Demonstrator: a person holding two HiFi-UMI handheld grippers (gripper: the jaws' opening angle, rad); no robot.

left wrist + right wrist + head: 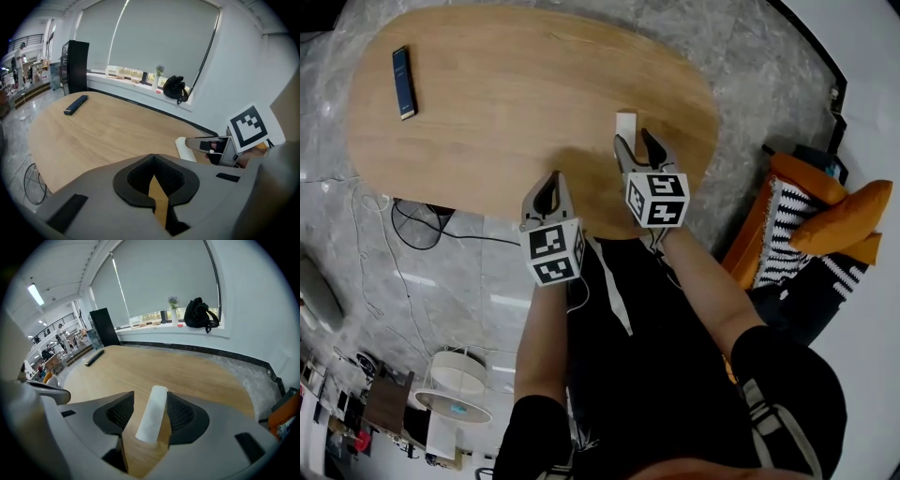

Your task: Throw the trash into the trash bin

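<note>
Straddling a white paper roll (152,420) on the oval wooden desk (506,94), the right hand-held gripper (150,414) is shown with its jaws spread wide. One jaw stands on each side of the roll, and neither pad is pressed against it yet. The roll, taken to be the trash in question, lies flat near the desk's edge at about 4 o'clock in the head view, with its long axis in line with the jaws. That line-up is judged deliberate, so that the pads can be closed on the roll's curved sides.

The left hand-held gripper (548,194) is held just beside the right one at about 8 o'clock from it, over the near rim of the desk. Its jaws are drawn together on nothing — only bare wood is seen through the small gap behind the tips. It is judged to be kept clear as a spare, since the light roll can be managed by one gripper.

A dark phone (404,82) is left well apart at the desk's 10 o'clock. No trash bin can be made out with certainty in any view, so the grasp is judged the step in hand and the carry is still to be done.
</note>
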